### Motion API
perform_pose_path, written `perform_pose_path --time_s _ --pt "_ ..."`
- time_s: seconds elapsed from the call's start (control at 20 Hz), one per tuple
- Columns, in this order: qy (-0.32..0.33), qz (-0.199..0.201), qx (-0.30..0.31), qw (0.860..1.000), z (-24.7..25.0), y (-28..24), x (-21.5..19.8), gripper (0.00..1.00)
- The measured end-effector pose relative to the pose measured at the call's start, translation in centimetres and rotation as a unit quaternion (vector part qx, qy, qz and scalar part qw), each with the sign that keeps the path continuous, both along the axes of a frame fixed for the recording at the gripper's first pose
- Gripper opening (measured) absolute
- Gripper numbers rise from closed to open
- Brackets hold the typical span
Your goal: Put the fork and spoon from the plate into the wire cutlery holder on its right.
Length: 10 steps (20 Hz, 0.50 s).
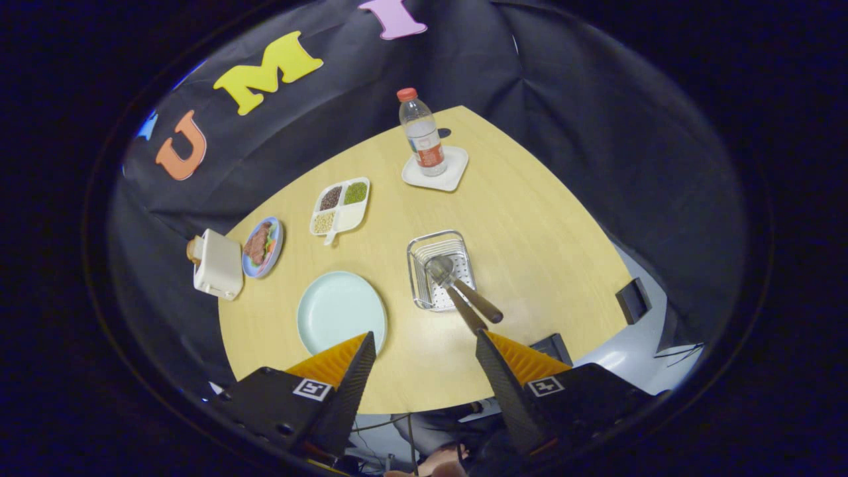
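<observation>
Two fingers of the gripper [424,351] stand wide apart, high above the near edge of the table [530,218], grasping nothing. One pale green plate [341,310] lies just ahead of the left finger, bare on its face. One wire cutlery holder [440,270] sits to the plate's right, ahead of the right finger. Two brown handles lean out of it toward the fingers: one spoon [464,285] with its bowl down in the holder, and beside it what is probably the fork [466,311], its head hidden behind the spoon so I cannot be sure. Both handles rest over the holder's near rim.

Left of the plate, at the table's edge, one white toaster [217,265]. Just beside it, one blue dish [264,246] with food on it. Farther in, one white divided tray [340,206] with three kinds of beans or grains in separate compartments. Farthest back, one water bottle [422,132], red cap, upright on one white square coaster [436,169]. One small dark box [633,299] sits off the table's right edge.
</observation>
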State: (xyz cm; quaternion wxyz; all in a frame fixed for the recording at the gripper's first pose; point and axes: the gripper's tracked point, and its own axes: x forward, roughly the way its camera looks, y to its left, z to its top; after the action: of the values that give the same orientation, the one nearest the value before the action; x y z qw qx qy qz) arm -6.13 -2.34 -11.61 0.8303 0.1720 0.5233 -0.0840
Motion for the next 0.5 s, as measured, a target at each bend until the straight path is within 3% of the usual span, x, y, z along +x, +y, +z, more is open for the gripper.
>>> perform_pose_path --time_s 0.3,0.5 --pt "-0.095 0.011 -0.043 0.995 4.0 1.5 1.2 0.91" --pt "-0.194 0.036 -0.084 0.977 7.6 3.1 2.6 0.91"
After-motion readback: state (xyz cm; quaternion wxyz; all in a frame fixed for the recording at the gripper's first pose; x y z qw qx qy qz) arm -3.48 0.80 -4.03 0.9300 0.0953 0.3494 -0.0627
